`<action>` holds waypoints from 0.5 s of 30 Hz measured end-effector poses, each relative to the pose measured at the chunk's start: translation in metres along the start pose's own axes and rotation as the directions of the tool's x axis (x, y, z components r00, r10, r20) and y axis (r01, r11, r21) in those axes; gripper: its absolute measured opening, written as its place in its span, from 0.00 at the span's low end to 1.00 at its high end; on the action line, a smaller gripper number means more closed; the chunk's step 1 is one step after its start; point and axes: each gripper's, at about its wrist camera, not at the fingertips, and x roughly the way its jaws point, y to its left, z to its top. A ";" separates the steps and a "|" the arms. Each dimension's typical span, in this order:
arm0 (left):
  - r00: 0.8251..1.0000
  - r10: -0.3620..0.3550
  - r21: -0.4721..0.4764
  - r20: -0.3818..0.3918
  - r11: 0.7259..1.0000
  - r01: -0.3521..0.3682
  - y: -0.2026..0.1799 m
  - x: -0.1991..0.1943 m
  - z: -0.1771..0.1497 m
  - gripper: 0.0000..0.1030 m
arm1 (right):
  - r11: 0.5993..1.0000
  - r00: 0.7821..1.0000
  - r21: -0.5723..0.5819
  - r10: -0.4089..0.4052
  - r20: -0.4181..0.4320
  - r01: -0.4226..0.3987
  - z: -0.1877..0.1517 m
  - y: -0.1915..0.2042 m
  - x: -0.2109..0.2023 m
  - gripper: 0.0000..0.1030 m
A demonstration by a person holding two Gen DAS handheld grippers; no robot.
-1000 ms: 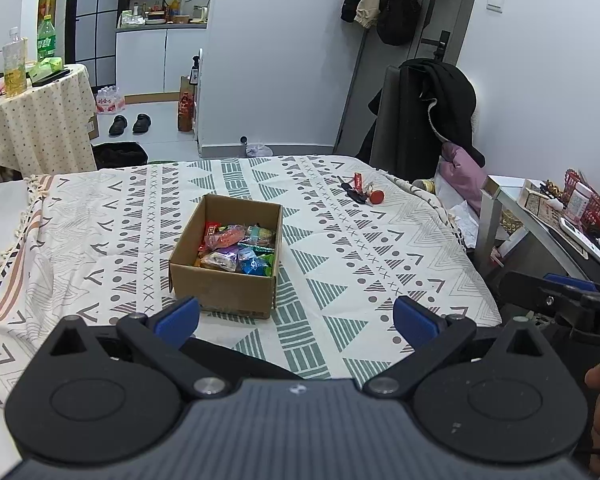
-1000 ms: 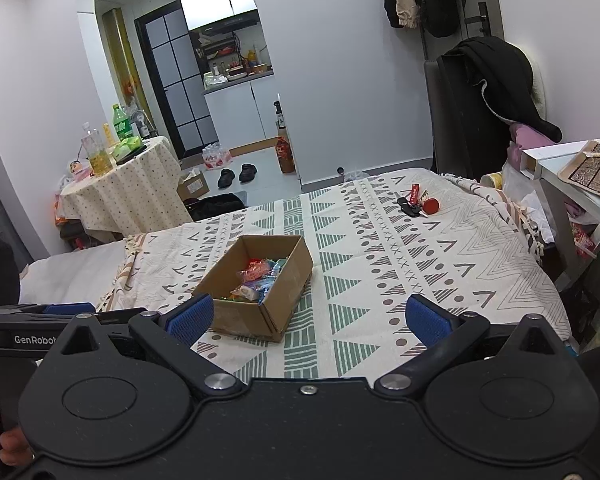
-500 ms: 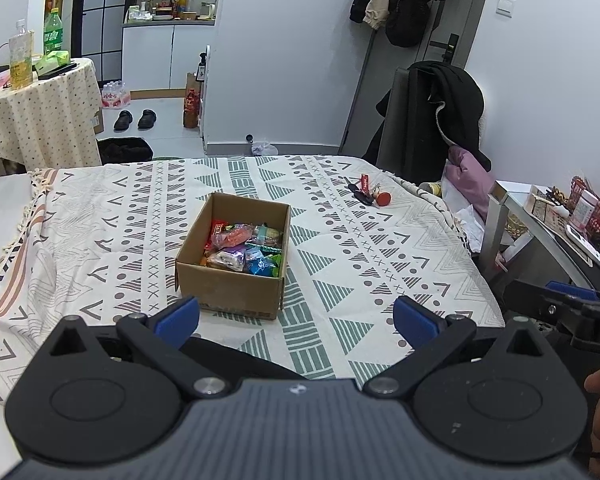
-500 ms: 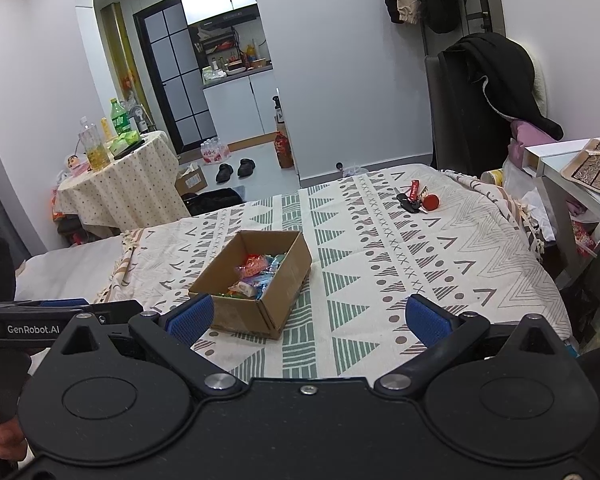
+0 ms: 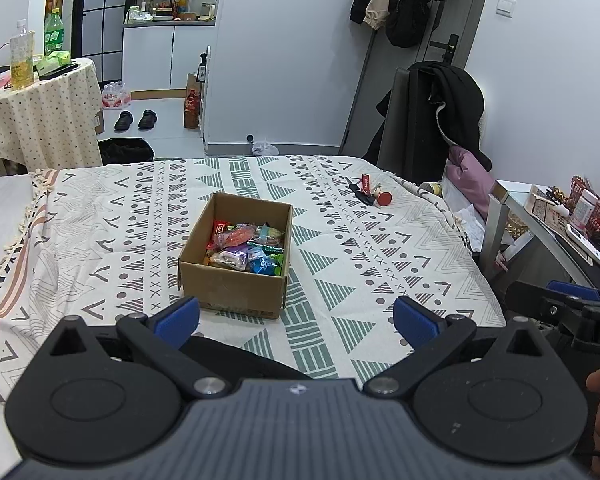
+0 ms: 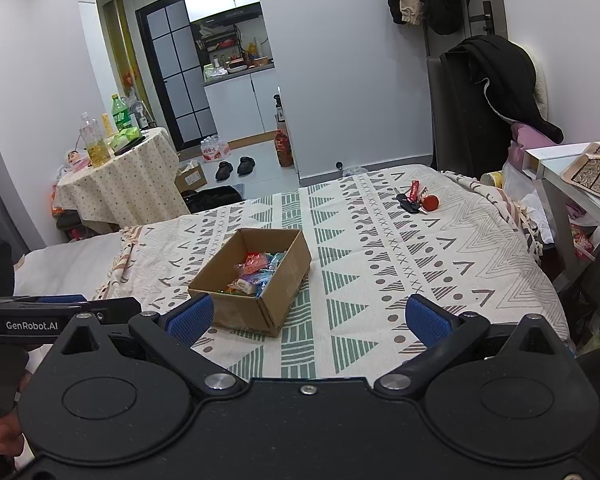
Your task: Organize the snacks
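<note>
Left gripper [image 5: 296, 318] is spread wide and empty, hanging short of the bed edge; right gripper [image 6: 308, 316] is likewise apart and holds nothing. Box [image 5: 236, 264] sits open on the patterned blanket [image 5: 380, 264], mid-bed, with the snacks [image 5: 246, 248] piled loose inside it, none on the blanket. Keys [image 5: 370, 196] lie well apart, toward the far right corner.

Risks, judged from this:
- Snacks are small crinkly packets in a heap; a pinch could catch two, or slip off the film.
- Box looks light and rests on soft bedding, so a finger pushed against its wall may tip or slide it.
- Both grippers aim at the same box and are close together, so they could collide.
- Keys could be mistaken for a snack.
</note>
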 end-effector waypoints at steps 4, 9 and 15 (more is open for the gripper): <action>1.000 0.001 -0.001 -0.002 1.000 -0.001 0.001 -0.001 0.000 1.00 | 1.000 1.000 0.000 0.000 -0.001 0.000 0.000 0.000 0.000 1.00; 1.000 0.000 0.000 -0.002 1.000 0.000 0.002 -0.001 0.000 1.00 | 1.000 1.000 0.000 -0.001 -0.001 0.001 0.000 -0.001 0.000 1.00; 1.000 -0.001 0.001 -0.003 1.000 0.001 0.003 0.000 0.000 1.00 | 1.000 1.000 -0.002 -0.003 0.000 0.003 0.000 -0.001 0.000 1.00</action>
